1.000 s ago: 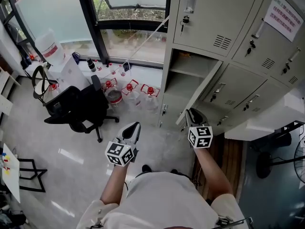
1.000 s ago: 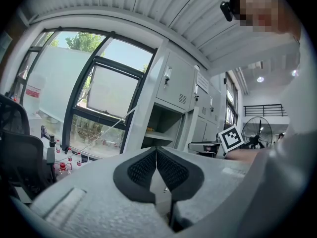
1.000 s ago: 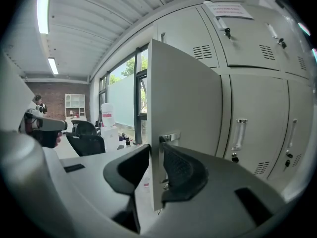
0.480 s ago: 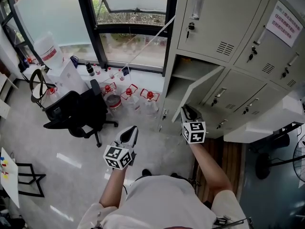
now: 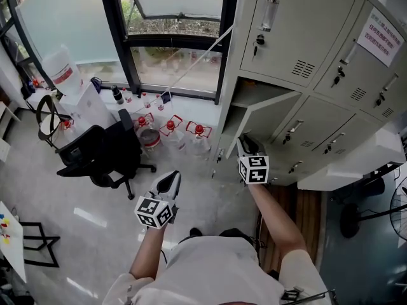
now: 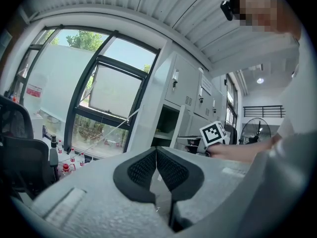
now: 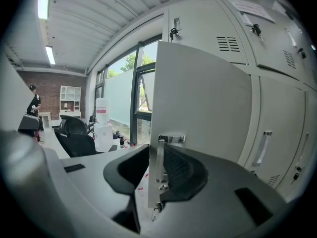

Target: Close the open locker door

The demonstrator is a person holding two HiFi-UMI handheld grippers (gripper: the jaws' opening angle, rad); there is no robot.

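The grey locker door [image 5: 270, 114] stands partly open in front of its compartment [image 5: 249, 95], in the middle row of the locker bank. My right gripper [image 5: 244, 144] is at the door's free edge, low on it. In the right gripper view the door [image 7: 203, 98] and its metal handle [image 7: 171, 139] sit between the jaws of the right gripper [image 7: 157, 155], and both pads lie against them. My left gripper [image 5: 170, 182] hangs over the floor to the left, away from the lockers. Seen in its own view, the left gripper [image 6: 156, 151] is shut with nothing in it.
A black office chair [image 5: 102, 152] stands at the left. Red-capped bottles [image 5: 168, 126] line the floor under the window, and a big water jug [image 5: 62, 68] sits beyond them. A white ledge [image 5: 356, 161] juts out at the right, with a fan [image 5: 397, 216] behind it.
The door has swung closer to the locker front, and my right gripper has moved up and left with it. The left gripper has dropped slightly.
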